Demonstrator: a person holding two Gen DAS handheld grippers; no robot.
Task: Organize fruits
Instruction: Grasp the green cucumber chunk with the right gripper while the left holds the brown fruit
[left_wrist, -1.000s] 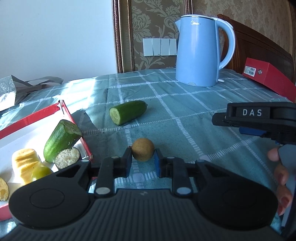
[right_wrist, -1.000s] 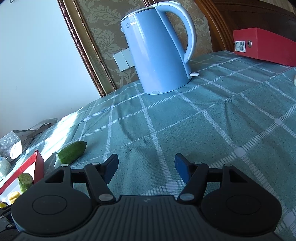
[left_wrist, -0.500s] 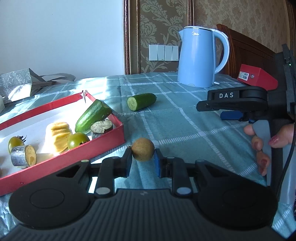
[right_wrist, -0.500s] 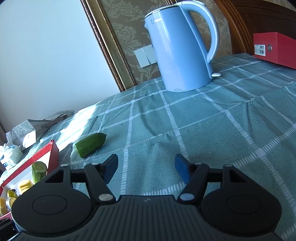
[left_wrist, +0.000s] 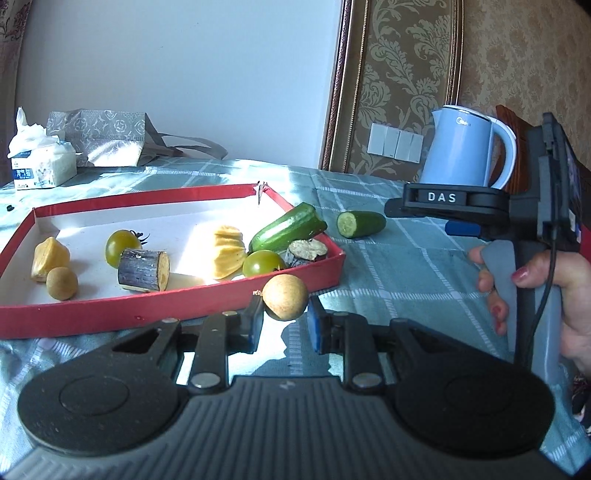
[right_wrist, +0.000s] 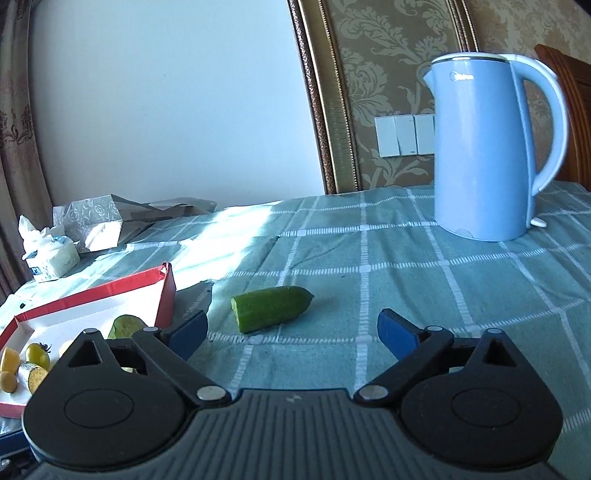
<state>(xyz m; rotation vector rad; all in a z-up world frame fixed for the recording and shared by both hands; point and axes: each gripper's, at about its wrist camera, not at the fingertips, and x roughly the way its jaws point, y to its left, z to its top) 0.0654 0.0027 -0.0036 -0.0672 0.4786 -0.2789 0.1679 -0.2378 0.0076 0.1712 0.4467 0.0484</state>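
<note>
Left wrist view: left gripper (left_wrist: 284, 320) fingers pinch a longan (left_wrist: 284, 296) beside the tray (left_wrist: 166, 310); right gripper (right_wrist: 291, 332) fingers, just opened, spread empty before a cucumber (right_wrist: 271, 308).

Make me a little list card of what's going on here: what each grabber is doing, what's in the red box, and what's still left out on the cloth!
left gripper: shut on the round brown fruit, just outside the box's near wall
right gripper: open, nothing between its fingers; jaws have just been opening
red box: holds two green tomatoes, cucumber piece, two purple-skinned chunks, two yellow pieces, one brown fruit
on the cloth: half cucumber, lying beside the box
behind: blue kettle, tissue pack
</note>
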